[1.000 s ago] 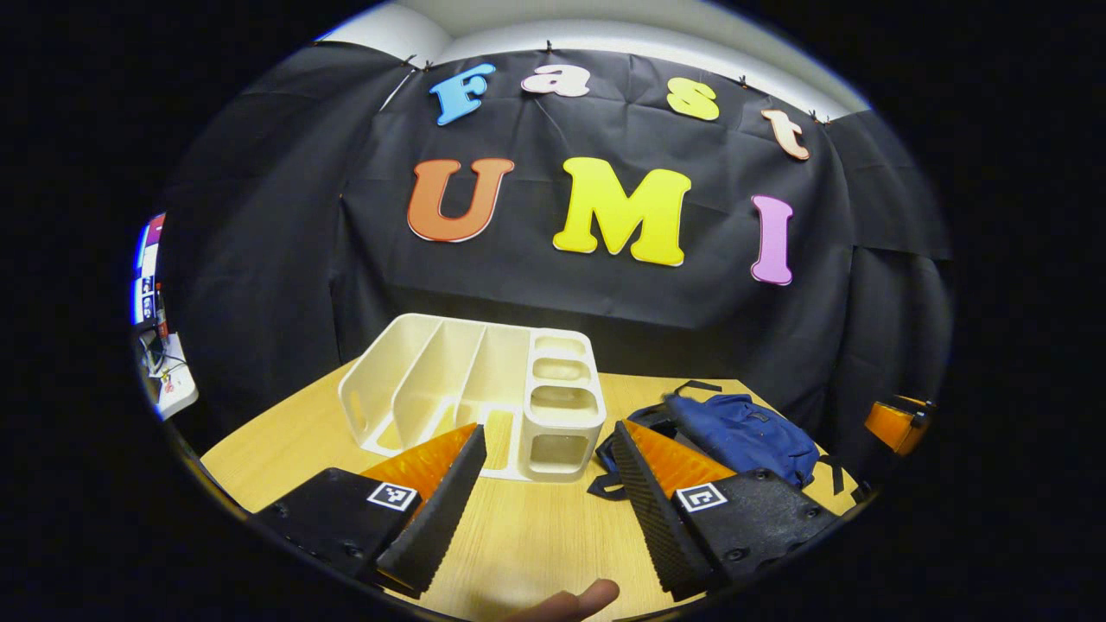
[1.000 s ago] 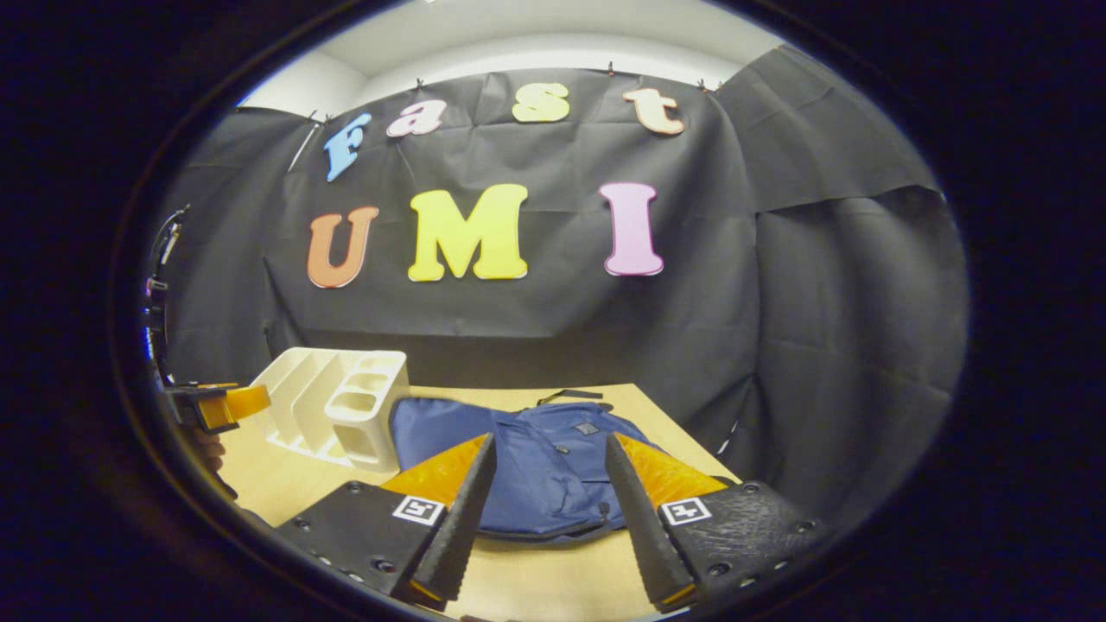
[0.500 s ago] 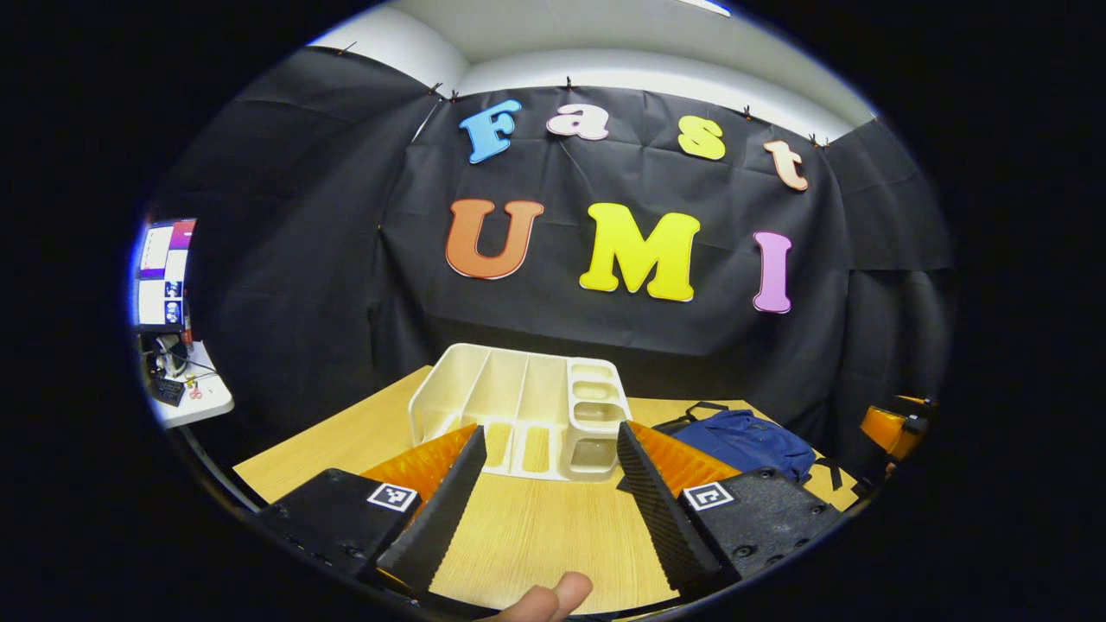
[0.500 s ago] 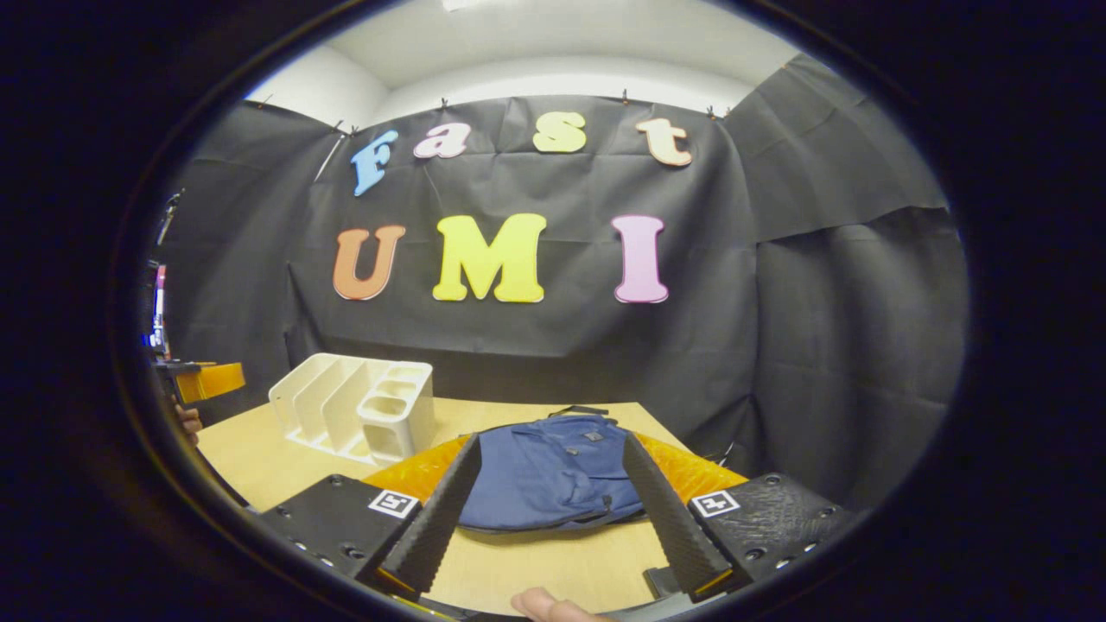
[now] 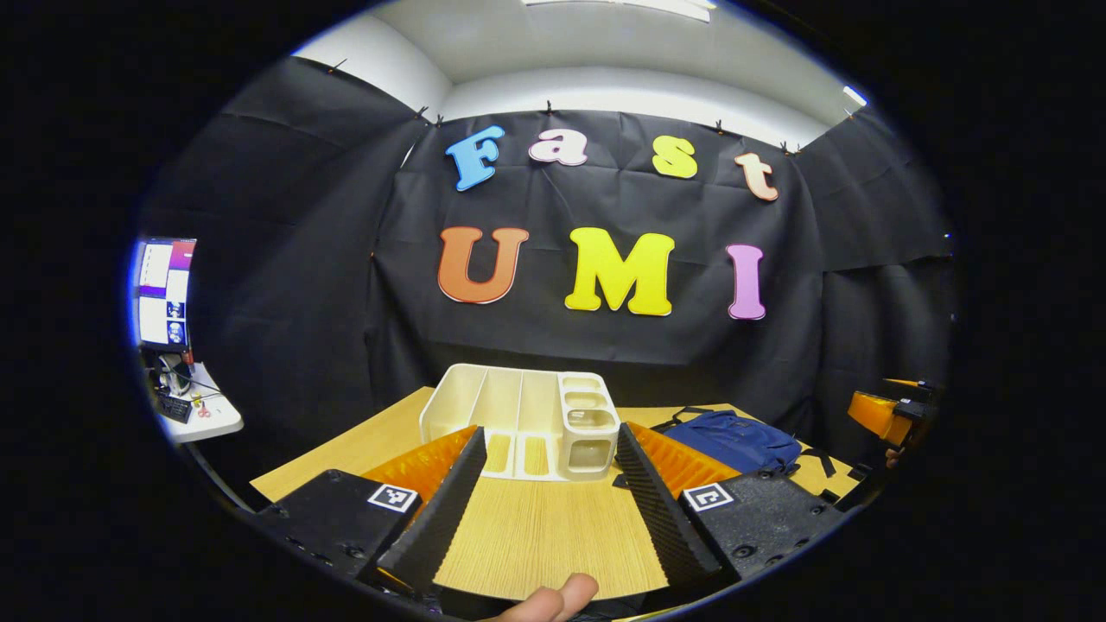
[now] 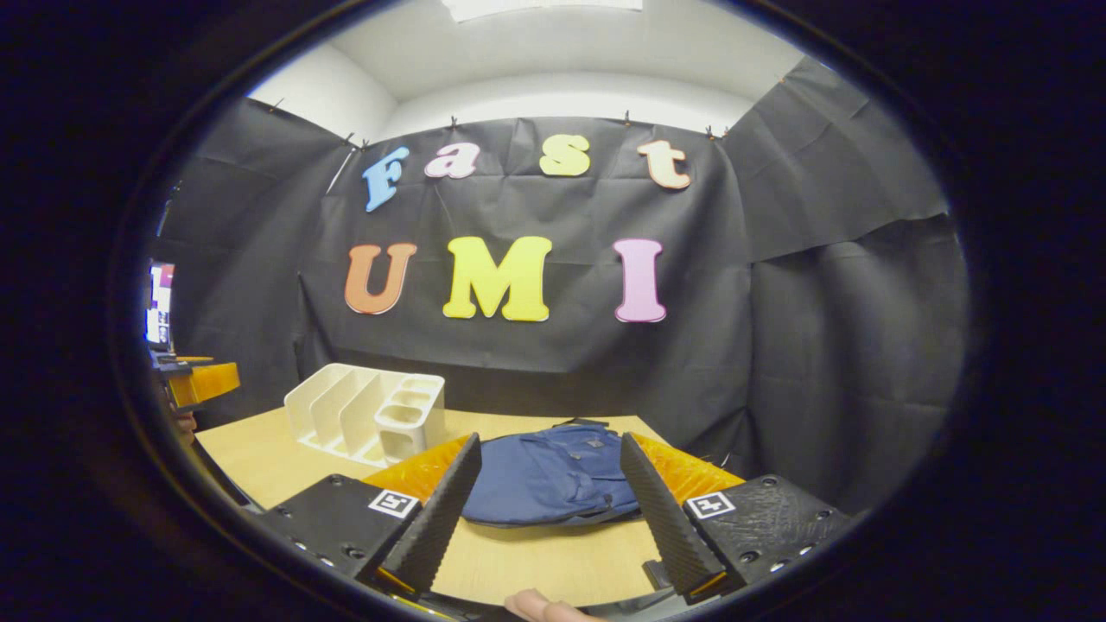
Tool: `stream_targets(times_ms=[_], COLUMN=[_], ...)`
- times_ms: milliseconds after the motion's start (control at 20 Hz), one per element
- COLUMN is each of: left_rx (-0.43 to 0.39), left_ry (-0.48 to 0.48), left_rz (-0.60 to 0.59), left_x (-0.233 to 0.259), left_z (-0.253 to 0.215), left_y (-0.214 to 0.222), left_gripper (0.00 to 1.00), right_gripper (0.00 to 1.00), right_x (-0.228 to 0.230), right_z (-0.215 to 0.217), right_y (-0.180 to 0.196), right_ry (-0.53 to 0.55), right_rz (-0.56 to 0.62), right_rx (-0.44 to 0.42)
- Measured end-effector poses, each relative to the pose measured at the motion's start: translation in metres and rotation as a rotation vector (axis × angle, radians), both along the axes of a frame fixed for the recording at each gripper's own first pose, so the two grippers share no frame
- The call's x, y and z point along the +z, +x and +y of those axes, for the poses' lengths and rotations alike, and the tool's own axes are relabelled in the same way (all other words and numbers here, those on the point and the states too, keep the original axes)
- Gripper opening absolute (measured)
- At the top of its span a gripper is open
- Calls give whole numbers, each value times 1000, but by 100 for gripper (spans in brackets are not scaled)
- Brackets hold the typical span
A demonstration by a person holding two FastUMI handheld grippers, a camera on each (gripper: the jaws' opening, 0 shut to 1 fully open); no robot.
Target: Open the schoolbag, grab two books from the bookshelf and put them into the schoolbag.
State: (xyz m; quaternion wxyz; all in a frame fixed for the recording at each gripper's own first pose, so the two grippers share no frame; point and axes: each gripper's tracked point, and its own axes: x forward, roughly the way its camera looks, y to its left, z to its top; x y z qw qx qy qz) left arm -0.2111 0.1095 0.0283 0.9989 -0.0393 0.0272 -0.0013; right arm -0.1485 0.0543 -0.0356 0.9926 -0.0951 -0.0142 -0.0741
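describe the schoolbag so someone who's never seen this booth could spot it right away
Start at the wooden table in front of the black cloth wall. A white bookshelf with upright dividers stands on it, and the schoolbag lies flat beside that, ahead of the right gripper. It is the soft, dark blue thing there; the bookshelf is rigid and white.

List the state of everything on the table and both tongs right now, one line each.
Left tongs: open, holding nothing, above the table.
Right tongs: open, holding nothing, aimed at the schoolbag.
Schoolbag: lying flat on the table; looks closed.
Bookshelf: upright on the table; its slots look empty, no books seen.
Table: bears the bookshelf and schoolbag side by side.
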Motion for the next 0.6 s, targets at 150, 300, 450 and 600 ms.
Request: stream_targets(times_ms=[150, 300, 450, 600], left_rx=[-56, -77, -56, -62], left_ry=[-19, -19, -15, -18], left_rz=[16, 21, 47, 70], left_x=[-11, -24, -31, -42], left_z=[-17, -21, -17, -27], left_y=[-5, -11, -4, 3], left_gripper=[95, 96, 96, 96], right_gripper=[98, 97, 96, 95], right_x=[-8, -7, -13, -14], right_z=[6, 10, 18, 16], right_y=[-1, -3, -3, 0], right_ry=[2, -25, -42, -68], right_rz=[17, -8, -15, -25], right_rx=[16, 9, 13, 0])
